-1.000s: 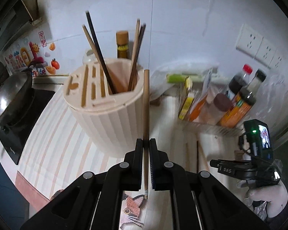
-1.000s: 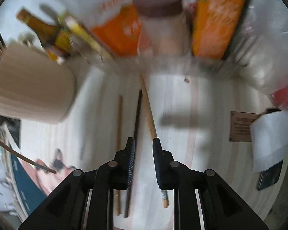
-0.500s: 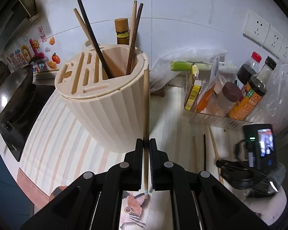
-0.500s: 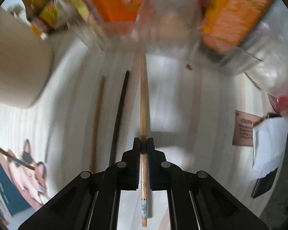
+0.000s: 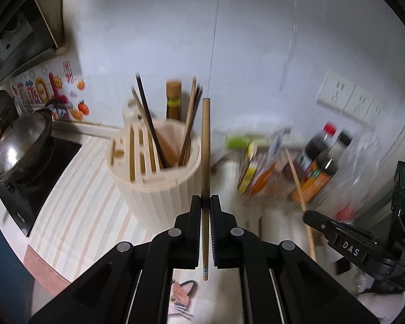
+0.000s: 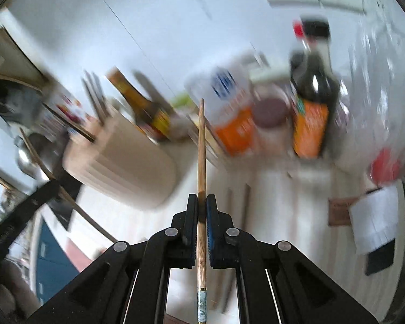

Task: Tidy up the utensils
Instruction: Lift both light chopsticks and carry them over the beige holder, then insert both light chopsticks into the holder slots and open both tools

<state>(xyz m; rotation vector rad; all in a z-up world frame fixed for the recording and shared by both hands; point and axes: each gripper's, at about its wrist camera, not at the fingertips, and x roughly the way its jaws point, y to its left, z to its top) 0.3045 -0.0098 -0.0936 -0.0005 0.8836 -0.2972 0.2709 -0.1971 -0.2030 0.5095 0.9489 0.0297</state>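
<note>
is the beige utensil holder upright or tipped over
Upright. The beige utensil holder stands on the striped counter, its open top facing up, with chopsticks leaning inside it.

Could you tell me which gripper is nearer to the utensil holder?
Left. The left gripper holds its chopstick just beside the holder; the right gripper is farther off, near the bottles.

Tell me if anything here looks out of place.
Two chopsticks lie loose on the striped counter instead of standing in the beige holder. Each gripper, left and right, is shut on one chopstick off the counter.
</note>
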